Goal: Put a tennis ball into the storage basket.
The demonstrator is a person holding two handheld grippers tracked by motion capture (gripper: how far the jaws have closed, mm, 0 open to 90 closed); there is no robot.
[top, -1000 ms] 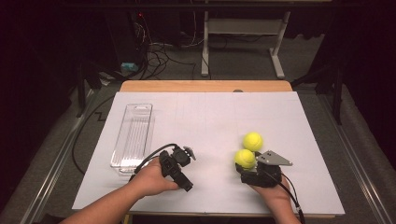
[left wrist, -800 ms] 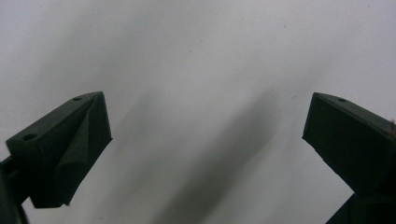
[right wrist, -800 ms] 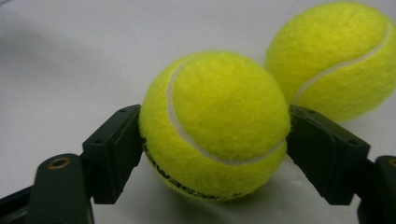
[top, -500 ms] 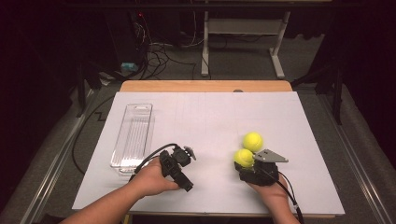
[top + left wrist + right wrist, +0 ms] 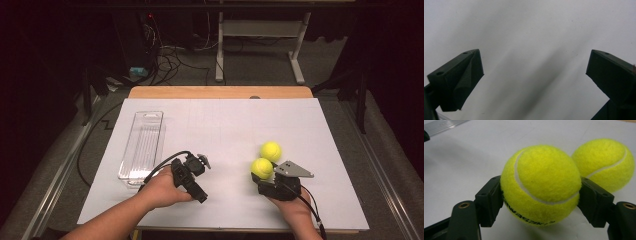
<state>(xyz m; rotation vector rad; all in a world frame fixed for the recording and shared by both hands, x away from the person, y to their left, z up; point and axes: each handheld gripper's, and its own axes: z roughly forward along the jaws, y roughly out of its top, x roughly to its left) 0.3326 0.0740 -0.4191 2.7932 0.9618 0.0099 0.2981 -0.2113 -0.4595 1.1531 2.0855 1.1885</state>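
With its jaws just closed, the right gripper [image 5: 541, 202] clamps the near fuzzy yellow tennis ball [image 5: 541, 185], ready for lifting.

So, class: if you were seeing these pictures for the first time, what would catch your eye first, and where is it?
Two bright yellow tennis balls at the right of the white table: the near tennis ball is clamped in the right hand-held gripper, the far tennis ball rests just behind it. At the left lies a clear plastic tray, and the left hand-held gripper stands open over bare table.
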